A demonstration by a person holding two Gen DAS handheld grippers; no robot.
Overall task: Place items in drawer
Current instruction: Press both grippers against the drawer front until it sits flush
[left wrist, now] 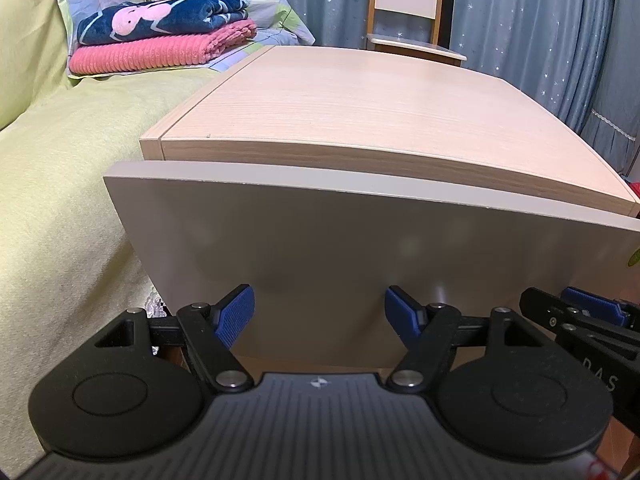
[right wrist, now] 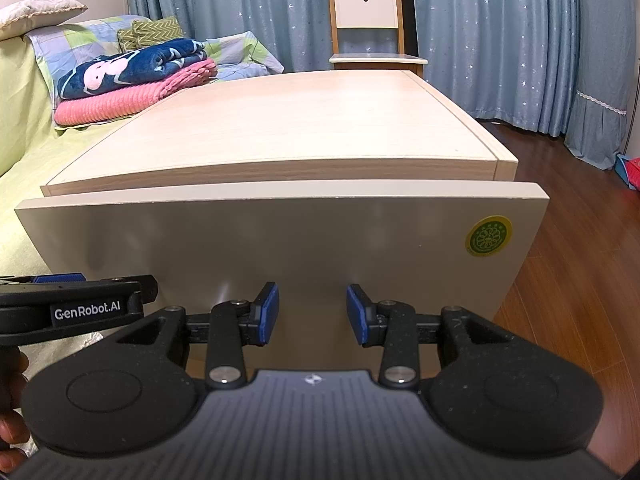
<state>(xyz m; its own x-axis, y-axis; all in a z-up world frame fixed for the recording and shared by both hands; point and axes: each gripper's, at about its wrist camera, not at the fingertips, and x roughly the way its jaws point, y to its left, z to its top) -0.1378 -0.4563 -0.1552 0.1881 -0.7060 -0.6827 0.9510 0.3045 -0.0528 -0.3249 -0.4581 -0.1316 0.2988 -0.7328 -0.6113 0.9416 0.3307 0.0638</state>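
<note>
The drawer front [right wrist: 280,248], a pale panel bearing a round yellow-green sticker [right wrist: 489,236], was seen directly ahead of both sets of fingers, filling the view beyond the blue pads. The panel stood slightly forward of the cabinet's wooden top [right wrist: 288,128], so the drawer appeared nearly shut or drawn out only a little; its inside was hidden, and no handle could be made out.

The left gripper [left wrist: 319,312] was spread wide with nothing between its fingers [left wrist: 236,314]. The right gripper [right wrist: 313,314] was likewise released and empty, its fingers [right wrist: 267,312] parted before the lower middle of the panel. The two grippers were held side by side, each showing at the edge of the other's view.

No loose items were visible near the fingers. Well beyond them and to the left, folded blankets [left wrist: 160,36] lay on the bed [left wrist: 60,200]; whether these were the items meant could not be told.

The scene was judged to fit two stages: a drawer about to be pulled open for loading, or one just pushed home with the items already inside. With the contents concealed, the matter could not be settled. Any contact with the panel would call for the fingers to be squared to its face or lower edge.
</note>
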